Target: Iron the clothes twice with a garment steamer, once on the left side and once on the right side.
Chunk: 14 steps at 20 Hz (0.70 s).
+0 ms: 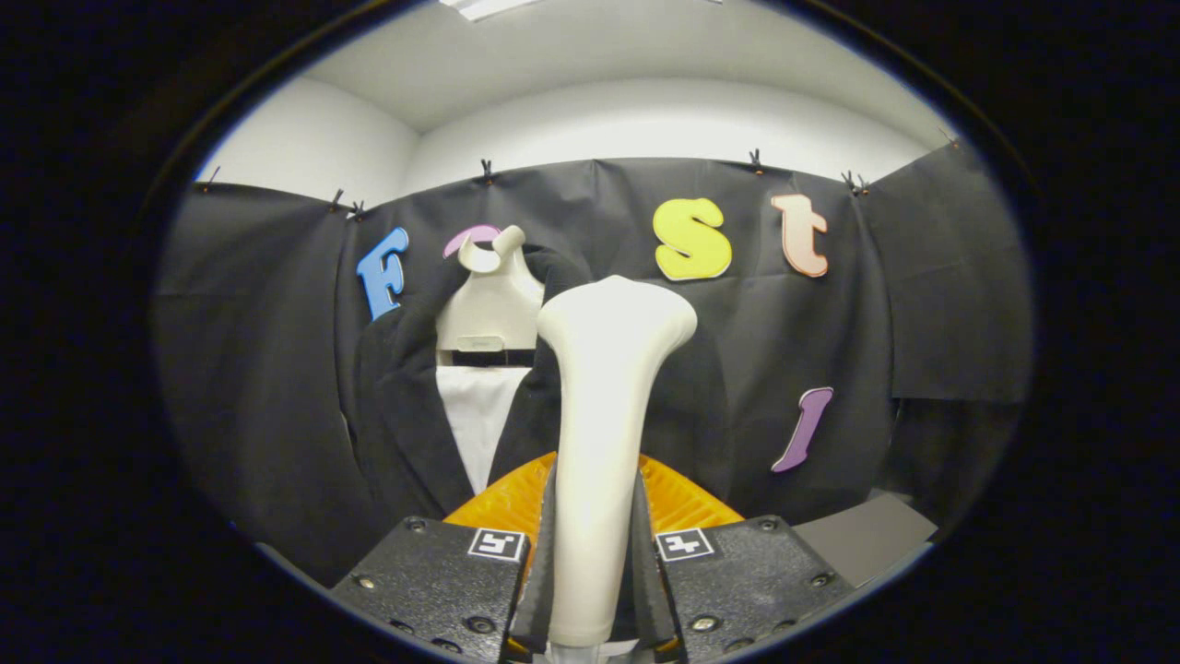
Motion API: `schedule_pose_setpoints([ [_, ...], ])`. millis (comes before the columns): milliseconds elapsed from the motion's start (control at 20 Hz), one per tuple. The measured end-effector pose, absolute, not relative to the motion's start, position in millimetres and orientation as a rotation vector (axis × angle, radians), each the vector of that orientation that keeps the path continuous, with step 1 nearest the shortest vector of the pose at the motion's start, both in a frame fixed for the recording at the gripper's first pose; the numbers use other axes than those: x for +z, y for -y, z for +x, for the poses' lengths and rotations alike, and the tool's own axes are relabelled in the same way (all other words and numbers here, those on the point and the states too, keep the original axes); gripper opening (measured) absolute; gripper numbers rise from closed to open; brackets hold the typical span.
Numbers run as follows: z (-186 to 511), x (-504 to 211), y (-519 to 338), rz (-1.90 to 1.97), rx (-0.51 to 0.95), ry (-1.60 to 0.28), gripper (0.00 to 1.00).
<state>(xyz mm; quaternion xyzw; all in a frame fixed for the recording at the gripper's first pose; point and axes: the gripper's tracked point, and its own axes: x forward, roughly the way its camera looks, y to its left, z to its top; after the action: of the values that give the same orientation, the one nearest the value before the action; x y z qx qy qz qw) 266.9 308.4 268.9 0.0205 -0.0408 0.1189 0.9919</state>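
Steamer (604, 433): you have its pale handle standing upright between the gripper's fingers, with the flared head above them and facing forward toward the garment.
Gripper (595, 563): your two fingers press on either side of the steamer's shaft, closed on it, so the tool is clamped and not merely resting there.
Grip point: you hold it low on the shaft, which leaves the whole head free ahead of the fingers to meet the cloth.
Jacket (406, 406): the dark jacket hangs beyond the fingers, its front open over a white shirt (479, 415), its lapels falling either side.
Hanger form (490, 300): a pale bust-shaped form carries the clothes against the booth's black wall (876, 304), which keeps the fabric hanging flat and reachable from the front.
Steamer against clothes: the head hides part of the jacket on the steamer's side of the shirt; you cannot tell from here whether it touches the cloth or stands a little off it.
Stage, as a judgement: with the tool firmly in hand and aimed at the jacket, you look set for a pass down one side of it; which of the two passes this is cannot be told.
Care: keep the head square to the fabric and the shaft steady in the fingers, since a tilt would lift one edge away.
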Motion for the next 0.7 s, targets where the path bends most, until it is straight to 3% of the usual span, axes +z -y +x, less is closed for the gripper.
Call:
schedule_pose_setpoints([
  [700, 260.5, 189.7, -299.9, -0.009, 0.243, -0.026, 0.38],
])
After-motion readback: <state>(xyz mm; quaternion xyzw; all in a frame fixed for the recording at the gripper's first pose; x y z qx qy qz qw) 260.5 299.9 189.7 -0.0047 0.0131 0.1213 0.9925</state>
